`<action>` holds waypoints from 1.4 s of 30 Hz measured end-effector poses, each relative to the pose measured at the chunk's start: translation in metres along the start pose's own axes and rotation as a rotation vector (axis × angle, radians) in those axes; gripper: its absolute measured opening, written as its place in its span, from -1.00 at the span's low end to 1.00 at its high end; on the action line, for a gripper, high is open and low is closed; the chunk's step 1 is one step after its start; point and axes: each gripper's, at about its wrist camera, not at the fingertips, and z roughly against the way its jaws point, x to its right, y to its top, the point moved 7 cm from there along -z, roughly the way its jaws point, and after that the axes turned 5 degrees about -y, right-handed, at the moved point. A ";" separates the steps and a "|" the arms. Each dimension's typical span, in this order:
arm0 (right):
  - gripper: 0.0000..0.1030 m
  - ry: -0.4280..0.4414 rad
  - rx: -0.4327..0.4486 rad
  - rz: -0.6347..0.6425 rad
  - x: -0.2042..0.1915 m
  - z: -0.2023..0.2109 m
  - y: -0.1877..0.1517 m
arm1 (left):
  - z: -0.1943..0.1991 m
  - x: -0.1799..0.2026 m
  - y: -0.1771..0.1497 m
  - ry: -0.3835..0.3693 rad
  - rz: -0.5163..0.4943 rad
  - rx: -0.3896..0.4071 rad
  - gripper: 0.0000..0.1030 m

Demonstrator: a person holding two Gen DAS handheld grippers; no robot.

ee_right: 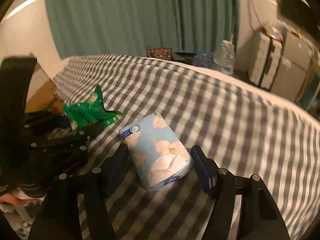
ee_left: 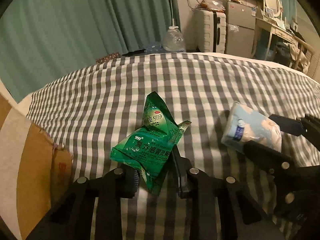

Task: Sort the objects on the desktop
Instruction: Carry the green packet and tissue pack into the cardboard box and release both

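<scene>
Left gripper [ee_left: 154, 172] pinching the crumpled green medicine packet [ee_left: 148, 140] low on its body, pads squeezing the foil. Right gripper [ee_right: 160, 172] straddles the blue tissue pack [ee_right: 158, 150], fingers [ee_right: 206, 172] hugging its sides, though whether they press I cannot tell. Both items sit mid-bed on the checked bedspread [ee_left: 200, 84], toward its near edge. Cardboard box [ee_left: 34, 160] waits at the left edge. Nothing visibly sorted yet: by my read, both lifts remain.
</scene>
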 end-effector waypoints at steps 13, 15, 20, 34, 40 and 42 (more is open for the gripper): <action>0.19 -0.073 -0.026 -0.140 -0.005 0.100 -0.064 | 0.117 0.031 -0.096 -0.144 0.055 -0.049 -0.46; 0.19 -0.096 -0.001 -0.115 -0.022 0.123 -0.068 | 0.139 0.035 -0.109 -0.161 0.016 -0.038 -0.46; 0.19 -0.200 0.021 -0.079 -0.058 0.165 -0.094 | 0.179 0.031 -0.131 -0.151 -0.034 -0.038 -0.46; 0.19 -0.210 0.175 -0.162 -0.138 0.288 -0.048 | 0.315 -0.065 -0.058 -0.192 -0.038 0.242 -0.46; 0.19 -0.156 0.177 -0.140 -0.206 0.292 0.004 | 0.322 -0.145 -0.045 -0.203 0.047 0.233 -0.46; 0.19 -0.116 0.179 -0.125 -0.237 0.284 0.019 | 0.322 -0.180 -0.047 -0.144 0.068 0.265 -0.46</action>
